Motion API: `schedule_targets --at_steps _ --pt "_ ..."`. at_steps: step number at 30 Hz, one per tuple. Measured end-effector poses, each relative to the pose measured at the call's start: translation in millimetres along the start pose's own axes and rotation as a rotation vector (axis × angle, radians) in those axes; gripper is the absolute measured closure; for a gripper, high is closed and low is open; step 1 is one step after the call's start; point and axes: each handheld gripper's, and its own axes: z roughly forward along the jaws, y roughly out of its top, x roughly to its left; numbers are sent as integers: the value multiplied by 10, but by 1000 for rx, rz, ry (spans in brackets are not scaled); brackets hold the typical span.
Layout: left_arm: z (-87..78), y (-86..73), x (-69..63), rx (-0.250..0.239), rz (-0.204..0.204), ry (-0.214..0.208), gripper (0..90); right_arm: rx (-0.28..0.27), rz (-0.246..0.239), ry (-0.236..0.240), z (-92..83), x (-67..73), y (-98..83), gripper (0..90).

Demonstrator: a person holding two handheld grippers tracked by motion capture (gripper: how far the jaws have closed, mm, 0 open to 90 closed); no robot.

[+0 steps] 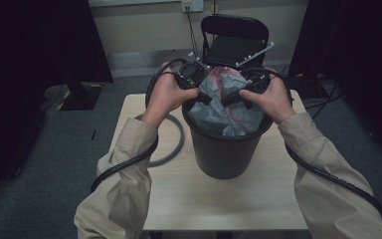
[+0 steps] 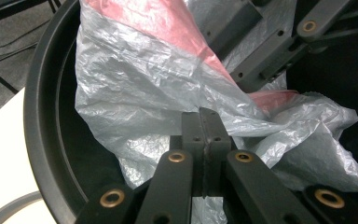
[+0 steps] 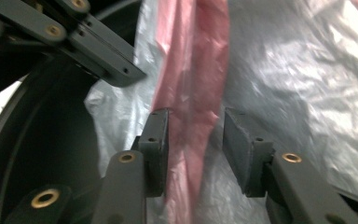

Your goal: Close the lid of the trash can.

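Your left gripper (image 2: 204,140) was clenched on a fold of the bag (image 1: 225,102), which sat bunched inside the bin (image 1: 224,149). Your right gripper's (image 3: 195,135) fingers straddled its red strip, released. Spreading over the rim remained.

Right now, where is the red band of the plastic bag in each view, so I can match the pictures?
High view: the red band runs down the bag's middle, above the black bin.
Left gripper view: top centre, slanting to the right.
Right gripper view: centre, between the open fingers.
Shared landmark: the bin's rim.
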Motion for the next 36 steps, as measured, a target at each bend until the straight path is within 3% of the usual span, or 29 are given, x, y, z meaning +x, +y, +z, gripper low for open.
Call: schedule_targets --at_steps 7,8,10,12,13,15,17,18,20,22,23,24,26,29,31,33,36 --pt "-28 5 -8 -7 4 13 895 22 -27 54 32 63 34 900" --pt "-38 8 -2 -26 -7 30 843 25 -35 53 34 74 34 900" --pt "-56 18 -3 -69 -13 71 628 39 -44 56 50 87 37 900" --pt "-78 33 2 -121 -63 89 458 40 -45 48 56 98 38 900" --pt "-77 36 1 -142 -67 88 389 40 -46 53 58 104 40 900" --pt "-58 44 -3 -120 -60 110 371 37 -50 66 64 124 44 900" --pt "-22 49 4 -111 -84 108 347 34 -64 67 77 157 51 900" --pt "-11 48 0 -107 -102 110 393 41 -67 67 84 178 56 900" --pt "17 49 1 -102 -85 113 485 36 -76 82 90 212 63 900" --pt "40 47 0 -79 -78 113 693 35 -81 85 86 225 65 900" --pt "43 45 4 -76 -76 108 724 34 -80 84 76 229 65 900" --pt "43 45 10 -66 -80 101 814 30 -78 74 58 229 64 858" --pt "38 45 20 -63 -77 104 888 22 -71 67 13 213 61 812" --pt "12 38 35 -41 -74 101 900 23 -60 9 -55 168 42 728" --pt "-27 38 42 -32 -74 89 900 12 -51 2 -99 115 30 688" --pt "-75 44 41 -25 -68 86 900 -8 -19 -52 -153 36 24 579" --pt "-126 44 52 -19 -59 72 900 -11 10 -64 -185 -49 30 536"
